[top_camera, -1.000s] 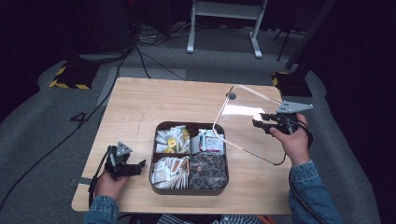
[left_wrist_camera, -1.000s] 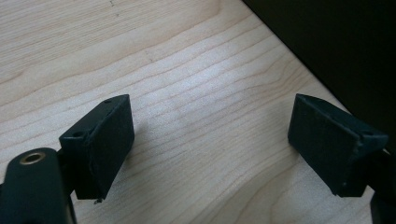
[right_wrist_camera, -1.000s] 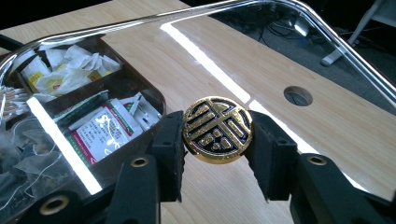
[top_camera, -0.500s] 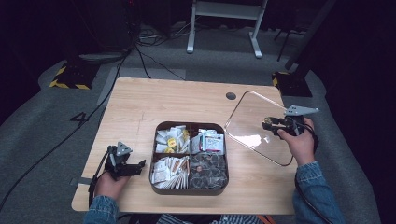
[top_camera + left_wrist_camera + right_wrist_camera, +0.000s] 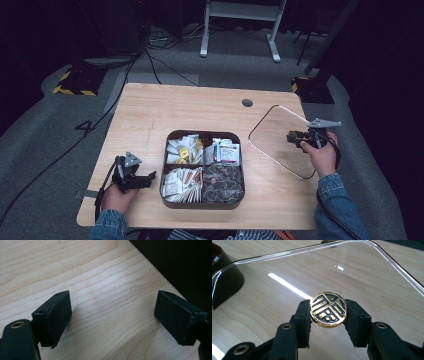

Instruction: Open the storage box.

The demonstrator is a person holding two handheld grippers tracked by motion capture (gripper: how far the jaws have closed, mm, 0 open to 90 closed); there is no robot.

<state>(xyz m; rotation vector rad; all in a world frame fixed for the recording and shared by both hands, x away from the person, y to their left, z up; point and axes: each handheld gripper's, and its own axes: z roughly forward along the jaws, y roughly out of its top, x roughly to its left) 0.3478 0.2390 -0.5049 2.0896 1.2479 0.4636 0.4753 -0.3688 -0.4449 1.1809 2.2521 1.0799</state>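
One clear lid (image 5: 280, 140), at right of the frame beside the box (image 5: 202, 167), hangs by its gold knob (image 5: 328, 309) from the right gripper (image 5: 328, 315); lower it flat onto the table (image 5: 165, 107) before letting go. Left gripper (image 5: 110, 315) rests wide, empty.

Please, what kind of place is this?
Probably a lab or studio set up for recording, not a home: a lone wooden table stands on grey carpet, cables run across the floor, and a yellow-black striped base sits nearby in dim surroundings.

A clear, square glass lid (image 5: 280, 142) with rounded corners lies near the table's right edge, seemingly almost flat. At its centre sits a round gold-and-black patterned knob (image 5: 328, 309).
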